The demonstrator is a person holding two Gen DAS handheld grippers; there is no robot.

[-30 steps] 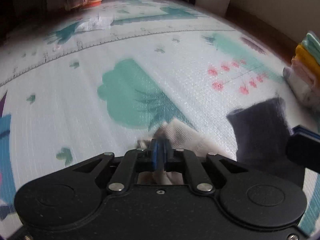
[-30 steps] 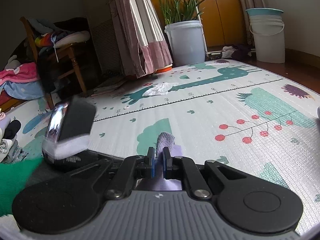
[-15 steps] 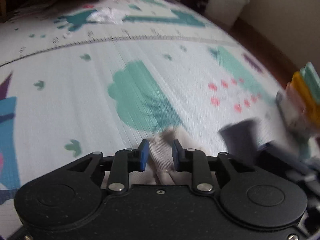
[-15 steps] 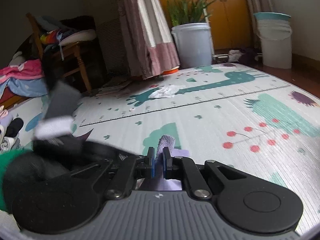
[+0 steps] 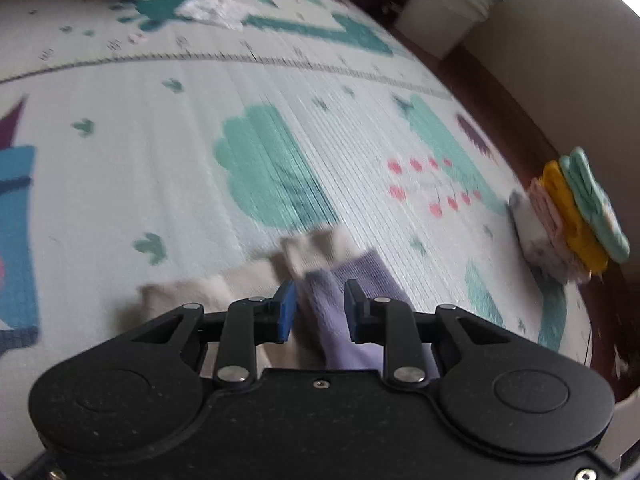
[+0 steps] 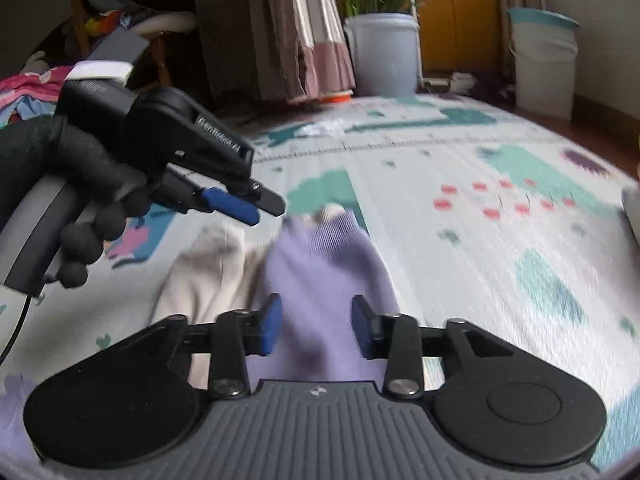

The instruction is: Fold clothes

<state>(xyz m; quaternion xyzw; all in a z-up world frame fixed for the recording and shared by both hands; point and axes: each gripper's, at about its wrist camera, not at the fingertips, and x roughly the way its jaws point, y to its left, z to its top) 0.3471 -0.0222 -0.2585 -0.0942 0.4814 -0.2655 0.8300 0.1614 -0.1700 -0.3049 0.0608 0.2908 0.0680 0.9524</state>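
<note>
A lilac garment (image 6: pixel 324 276) lies folded on the play mat, partly over a beige garment (image 6: pixel 204 268). Both also show in the left wrist view, lilac (image 5: pixel 356 280) and beige (image 5: pixel 224 288). My right gripper (image 6: pixel 316 328) is open, its jaws spread just above the lilac cloth and holding nothing. My left gripper (image 5: pixel 318 310) is open too, lifted over the two garments. In the right wrist view it (image 6: pixel 256 204) hovers above their far left end, held by a black-gloved hand.
A stack of folded clothes (image 5: pixel 572 216) sits at the mat's right edge. White buckets (image 6: pixel 542 60), a potted plant (image 6: pixel 380 52), a curtain and a chair piled with clothes (image 6: pixel 36 84) stand beyond the mat. A white scrap (image 5: pixel 216 8) lies far off.
Both grippers have opened and let go of the cloth. The lilac and beige garments now lie on the mat. The left gripper has risen and swung towards the middle.
</note>
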